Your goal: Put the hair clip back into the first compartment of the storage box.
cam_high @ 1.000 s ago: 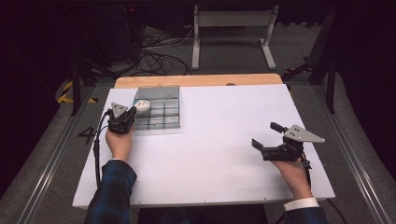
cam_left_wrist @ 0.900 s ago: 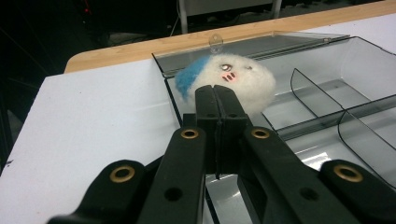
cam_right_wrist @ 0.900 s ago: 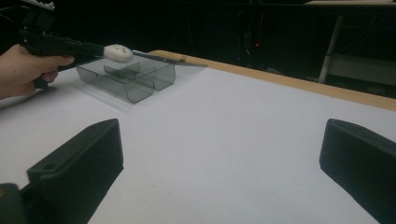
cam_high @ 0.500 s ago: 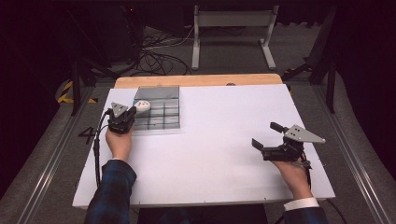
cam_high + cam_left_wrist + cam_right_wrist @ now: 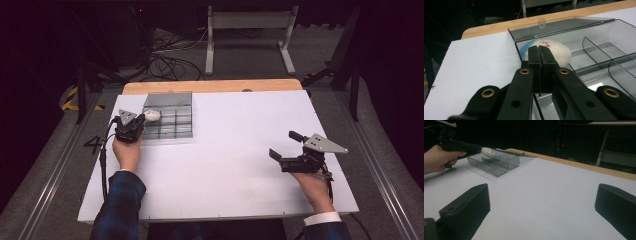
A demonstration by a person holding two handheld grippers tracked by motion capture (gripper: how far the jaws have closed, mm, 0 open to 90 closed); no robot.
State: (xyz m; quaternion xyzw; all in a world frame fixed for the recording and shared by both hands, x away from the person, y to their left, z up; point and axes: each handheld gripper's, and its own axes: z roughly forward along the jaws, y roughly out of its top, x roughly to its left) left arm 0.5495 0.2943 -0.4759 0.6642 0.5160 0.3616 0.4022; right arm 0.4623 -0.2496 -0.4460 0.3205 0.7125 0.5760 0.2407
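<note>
Toy: a small white plush toy [image 5: 557, 51], with a blue patch on one side, is being seen at the upper middle of the left gripper view, just beyond the black jaw tips. In the high view the plush toy [image 5: 152, 115] is lying at the upper left corner of the box.

Contact: whether the toy is being pinched at an edge or is only lying behind the jaw tips cannot be told; in the right gripper view it seems to be sitting at the rim, not deep in a compartment.

Box: a clear grey divided box [image 5: 167, 131] is standing at the upper left of the white table [image 5: 230, 150], its lid [image 5: 564, 26] being laid open toward the far wooden edge. The other compartments are looking empty.

Left gripper: the left gripper [image 5: 539, 53] is being held at the box's near left corner, and its jaws are being pressed fully together, pad against pad.

Right gripper: the right gripper [image 5: 285, 146] is being kept at the lower right of the high view, well apart from the box, with its jaws standing wide and nothing between them.

Progress: the work is being judged as near the placing of the toy into the corner compartment. The box is already opened and the toy is already at the box.

Left to do: probably the toy is to be settled fully into its compartment, the gripper drawn away, and perhaps the lid closed.
</note>
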